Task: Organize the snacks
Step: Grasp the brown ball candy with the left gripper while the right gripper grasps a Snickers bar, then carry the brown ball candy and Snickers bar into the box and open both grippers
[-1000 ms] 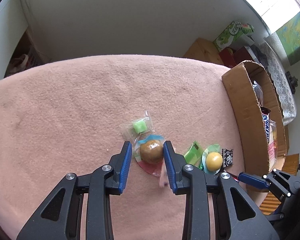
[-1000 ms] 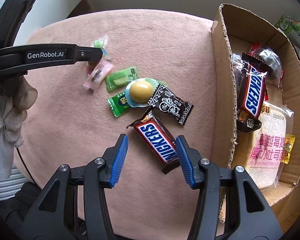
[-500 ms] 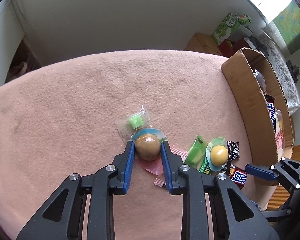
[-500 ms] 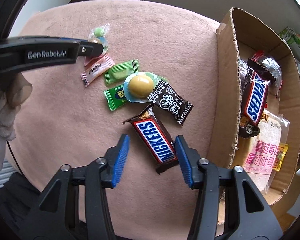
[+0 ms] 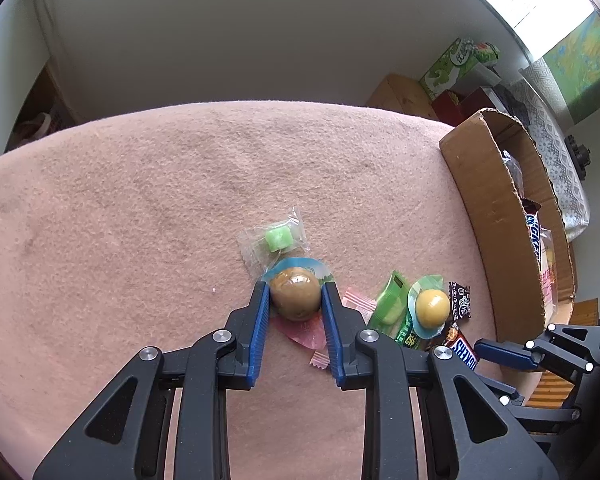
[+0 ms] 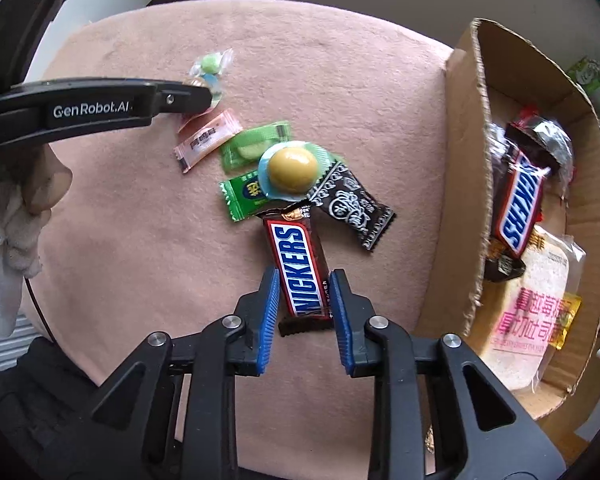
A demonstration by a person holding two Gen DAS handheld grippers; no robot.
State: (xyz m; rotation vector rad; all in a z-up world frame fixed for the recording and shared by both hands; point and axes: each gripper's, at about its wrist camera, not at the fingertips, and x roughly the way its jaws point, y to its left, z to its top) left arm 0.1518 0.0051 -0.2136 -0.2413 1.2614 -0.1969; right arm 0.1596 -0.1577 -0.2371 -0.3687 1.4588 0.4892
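On the pink cloth [image 5: 140, 200]:
Your left gripper [image 5: 295, 300]: pinching the brown jelly cup [image 5: 295, 294].
Your right gripper [image 6: 305, 294]: blue pads touching both sides of the Snickers bar [image 6: 300, 268].

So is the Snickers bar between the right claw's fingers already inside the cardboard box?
No, that Snickers bar lies on the pink cloth between the right claw fingers, outside the cardboard box.

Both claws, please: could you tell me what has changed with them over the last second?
The left claw closed in from either side of the brown jelly cup and now clamps it. The right claw narrowed and advanced around the Snickers bar, which turned more upright in view; its fingers now touch the wrapper. The other candies on the pink cloth and the cardboard box stayed put.
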